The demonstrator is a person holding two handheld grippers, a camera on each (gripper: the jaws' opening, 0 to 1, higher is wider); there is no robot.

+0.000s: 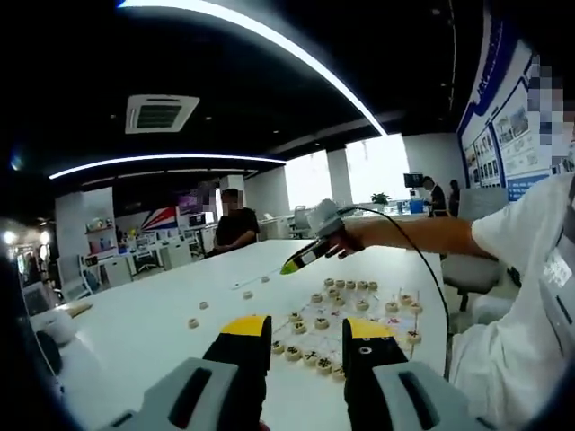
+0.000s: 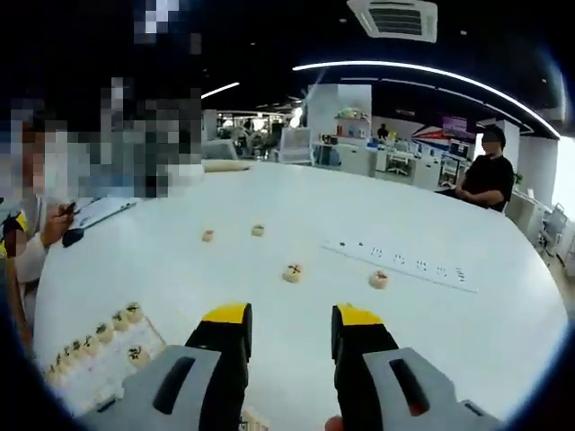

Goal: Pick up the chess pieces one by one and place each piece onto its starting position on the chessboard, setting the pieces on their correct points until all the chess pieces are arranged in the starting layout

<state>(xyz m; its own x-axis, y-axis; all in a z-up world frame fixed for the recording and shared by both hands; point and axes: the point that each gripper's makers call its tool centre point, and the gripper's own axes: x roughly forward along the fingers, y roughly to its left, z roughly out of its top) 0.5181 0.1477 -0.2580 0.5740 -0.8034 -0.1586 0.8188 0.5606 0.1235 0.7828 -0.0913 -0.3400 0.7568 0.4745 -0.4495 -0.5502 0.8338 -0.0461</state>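
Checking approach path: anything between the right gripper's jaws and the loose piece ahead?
Nothing. In the right gripper view, bare white table lies between the right gripper and the nearest loose piece.

1. You are working in an open-plan office: ahead of your left gripper (image 1: 305, 337), beyond the big white table (image 1: 135, 323), stand rows of desks with monitors (image 1: 193, 220).
2. Above your claws hang a ceiling air-conditioning cassette (image 1: 162, 112) and long curved light strips (image 1: 269, 40).
3. To the right of the left claw, a wall display board (image 1: 512, 126) carries posters.
4. Ahead of your right gripper (image 2: 289, 337), a power strip (image 2: 400, 260) is set in the table, and a seated person (image 2: 488, 180) is at its far edge.
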